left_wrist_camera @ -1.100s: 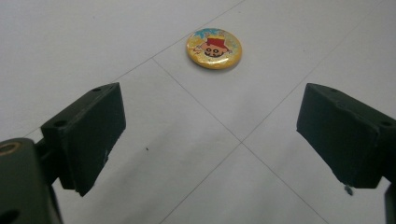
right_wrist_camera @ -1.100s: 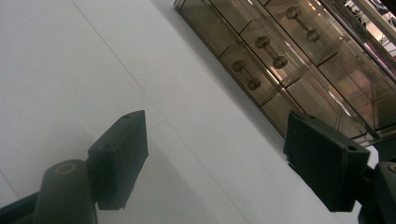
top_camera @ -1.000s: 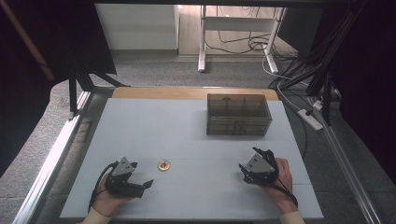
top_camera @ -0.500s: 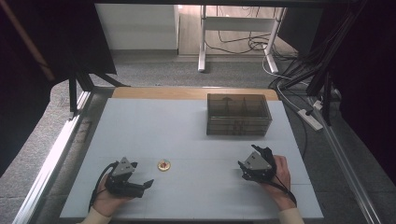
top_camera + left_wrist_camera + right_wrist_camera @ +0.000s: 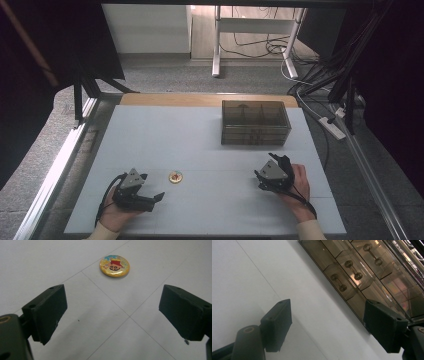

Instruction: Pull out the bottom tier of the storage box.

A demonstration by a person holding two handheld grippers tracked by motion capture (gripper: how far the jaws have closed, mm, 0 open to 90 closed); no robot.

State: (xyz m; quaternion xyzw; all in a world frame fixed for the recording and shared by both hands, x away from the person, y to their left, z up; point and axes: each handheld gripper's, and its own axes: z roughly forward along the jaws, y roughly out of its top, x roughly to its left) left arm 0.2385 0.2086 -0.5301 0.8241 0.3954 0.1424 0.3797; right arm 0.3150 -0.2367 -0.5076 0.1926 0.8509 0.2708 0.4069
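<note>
the left gripper (image 5: 150,199) rests near the front left corner of the table (image 5: 150,135), jaws spread wide with nothing between them, and the right gripper (image 5: 263,176) sits toward the front right, also wide and empty, aimed at the drawer box (image 5: 255,122). the badge (image 5: 175,177), a small round yellow pin with a cartoon face, lies flat on the table a little in from the front edge, just beyond the left gripper's tips; in the left gripper view the badge (image 5: 114,265) lies ahead of the jaws and slightly left of their centre line, apart from both pads. the main risk, as i judge it, is the pickup: the badge is thin and flat against a smooth top, so jaws closing from above may slide over its rim or push it away instead of catching it. coming in off centre would knock it sideways. the smoky drawer box stands near the back right of the table, well apart from the badge, and in the right gripper view its drawers (image 5: 352,267) look shut, so a carried badge could slip out if a drawer is pulled clumsily and the box skids on the table.
</note>
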